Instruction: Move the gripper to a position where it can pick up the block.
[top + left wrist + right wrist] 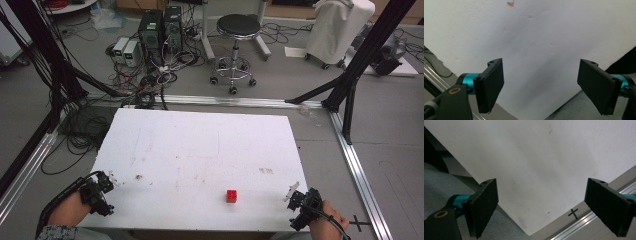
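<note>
A small red cube (231, 196) lies on the white table (200, 145) near its front edge, right of the middle. My left gripper (107, 181) rests at the table's front left corner, held by a hand. In the left gripper view its jaws stand wide apart over bare white board, so the left gripper (541, 87) is open and empty. My right gripper (294, 194) sits at the front right corner, well to the right of the cube. The right gripper (549, 207) is also open, with nothing between its black pads (485, 206).
Beyond the table stand a black stool (237, 30), computer towers (160, 27) and tangled cables (145, 80) on the floor. Black frame posts (367, 50) and aluminium rails (357, 165) run along the table's right and far sides. A black cross mark (573, 213) lies on the floor.
</note>
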Demonstrator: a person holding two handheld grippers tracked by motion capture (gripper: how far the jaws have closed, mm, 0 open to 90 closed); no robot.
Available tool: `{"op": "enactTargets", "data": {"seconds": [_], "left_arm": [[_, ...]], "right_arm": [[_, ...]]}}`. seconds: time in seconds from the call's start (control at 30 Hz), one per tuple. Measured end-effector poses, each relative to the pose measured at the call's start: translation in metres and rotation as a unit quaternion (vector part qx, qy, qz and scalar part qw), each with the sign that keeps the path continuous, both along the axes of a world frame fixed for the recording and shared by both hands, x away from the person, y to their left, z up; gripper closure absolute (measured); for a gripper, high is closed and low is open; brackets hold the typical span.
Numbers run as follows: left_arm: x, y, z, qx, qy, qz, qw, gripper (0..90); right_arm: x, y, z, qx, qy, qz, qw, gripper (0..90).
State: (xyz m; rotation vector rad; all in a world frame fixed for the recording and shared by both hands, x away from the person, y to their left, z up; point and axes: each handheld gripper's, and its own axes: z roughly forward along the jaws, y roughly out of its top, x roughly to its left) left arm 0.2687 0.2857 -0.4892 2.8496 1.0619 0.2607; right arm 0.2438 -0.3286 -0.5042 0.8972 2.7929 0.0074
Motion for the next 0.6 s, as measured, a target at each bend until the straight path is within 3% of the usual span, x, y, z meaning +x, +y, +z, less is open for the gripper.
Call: {"op": "enactTargets", "data": {"seconds": [0.6], "left_arm": [[-0.0008, 0.0002, 0.0003, 0.000, 0.000, 0.002, 1.0000, 21.6]], "right_arm": [[-0.0003, -0.0002, -0.0001, 0.000, -0.001, 0.004, 1.0000, 11.2]]}}
